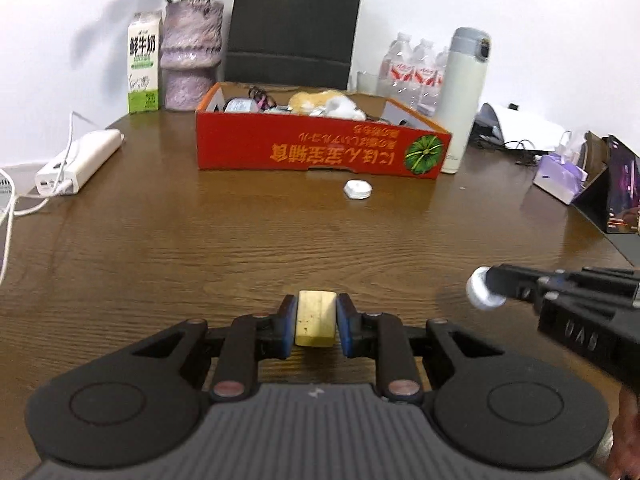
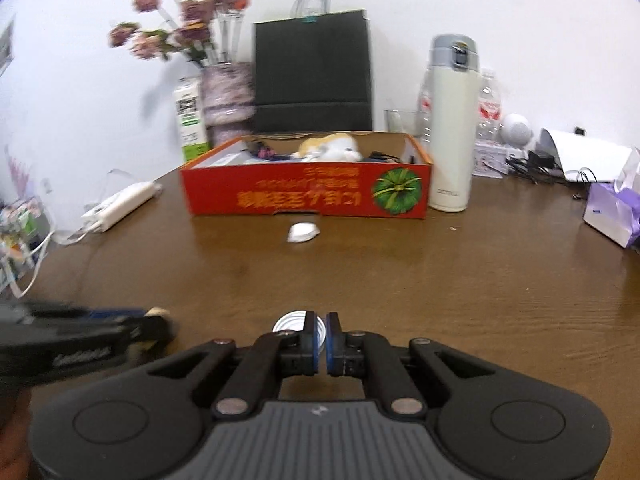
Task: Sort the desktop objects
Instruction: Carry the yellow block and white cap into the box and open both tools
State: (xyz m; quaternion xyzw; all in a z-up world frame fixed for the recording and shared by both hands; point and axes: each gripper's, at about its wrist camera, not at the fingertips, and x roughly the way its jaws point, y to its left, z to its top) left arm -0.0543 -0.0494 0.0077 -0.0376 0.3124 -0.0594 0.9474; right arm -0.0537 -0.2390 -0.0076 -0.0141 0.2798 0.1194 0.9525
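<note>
Closest to our left wrist camera, the left gripper (image 1: 316, 322) is clamped on a pale yellow block (image 1: 315, 323), pinched squarely between both blue pads, which we judge a secure hold for carrying. Our right gripper (image 2: 321, 336) is likewise closed on the rim of a small silver disc (image 2: 289, 325), held on edge. We judge both items bound for the red cardboard box (image 2: 308, 196) well ahead across the wooden table (image 2: 440, 280); a small white object (image 2: 303, 232) lies just before it.
</note>
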